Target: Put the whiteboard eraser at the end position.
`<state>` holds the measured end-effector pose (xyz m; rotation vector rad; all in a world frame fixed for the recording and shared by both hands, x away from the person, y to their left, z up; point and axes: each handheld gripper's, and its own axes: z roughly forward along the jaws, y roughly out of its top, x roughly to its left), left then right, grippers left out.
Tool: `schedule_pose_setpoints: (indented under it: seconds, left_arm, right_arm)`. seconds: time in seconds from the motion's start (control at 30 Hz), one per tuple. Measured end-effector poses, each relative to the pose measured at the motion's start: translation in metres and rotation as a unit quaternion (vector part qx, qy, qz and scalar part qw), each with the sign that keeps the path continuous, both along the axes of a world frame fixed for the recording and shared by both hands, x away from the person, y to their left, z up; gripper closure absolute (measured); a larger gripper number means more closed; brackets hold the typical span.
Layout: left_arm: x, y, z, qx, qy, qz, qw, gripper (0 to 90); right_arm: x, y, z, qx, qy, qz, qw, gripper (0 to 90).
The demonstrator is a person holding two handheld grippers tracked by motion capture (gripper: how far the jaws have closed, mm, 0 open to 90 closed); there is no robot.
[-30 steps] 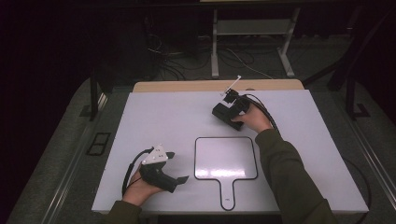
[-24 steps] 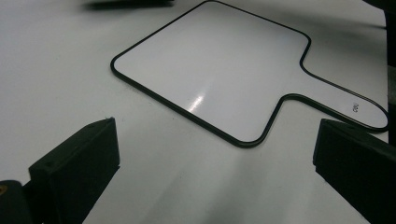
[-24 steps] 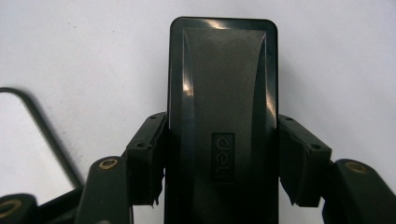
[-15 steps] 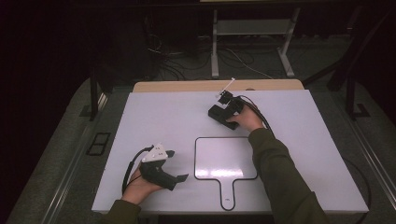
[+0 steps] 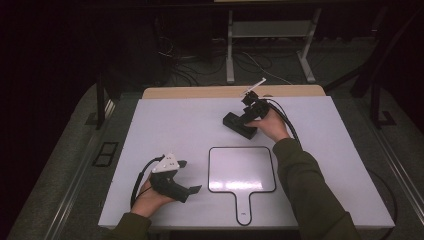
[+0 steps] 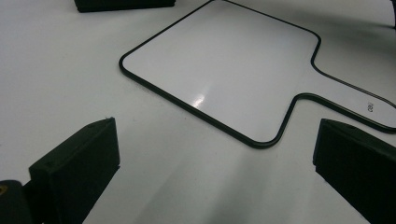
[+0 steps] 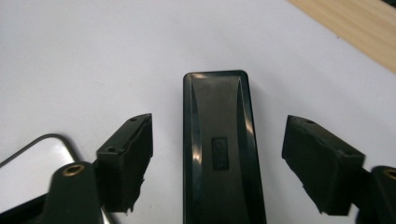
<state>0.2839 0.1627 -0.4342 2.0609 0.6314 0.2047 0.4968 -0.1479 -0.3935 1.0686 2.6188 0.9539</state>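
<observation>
Black, glossy hard-plastic oblong eraser block (image 7: 219, 149) looks light, stiff, slippery; right gripper (image 7: 217, 163) straddles it wide open, best pinching its long sides.

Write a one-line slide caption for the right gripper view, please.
Open right tool straddles a black eraser lying on the white table.

My right tongs (image 7: 217, 163) were black, and so was the glossy eraser (image 7: 219, 149) between them. The small whiteboard (image 5: 242, 169) was white with a thin black border. The desk (image 5: 165, 125) was plain white, its far edge pale wood.
</observation>
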Motion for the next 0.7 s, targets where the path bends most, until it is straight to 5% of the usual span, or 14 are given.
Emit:
schedule_pose_setpoints:
  seconds: [0.7]
  left_arm:
    - [-0.004,0.000,0.001,-0.004,0.002,0.003,1.0000,0.0]
  right_arm:
    - [-0.049,-0.034,0.010,0.050,-0.071,-0.021,0.9960,16.5]
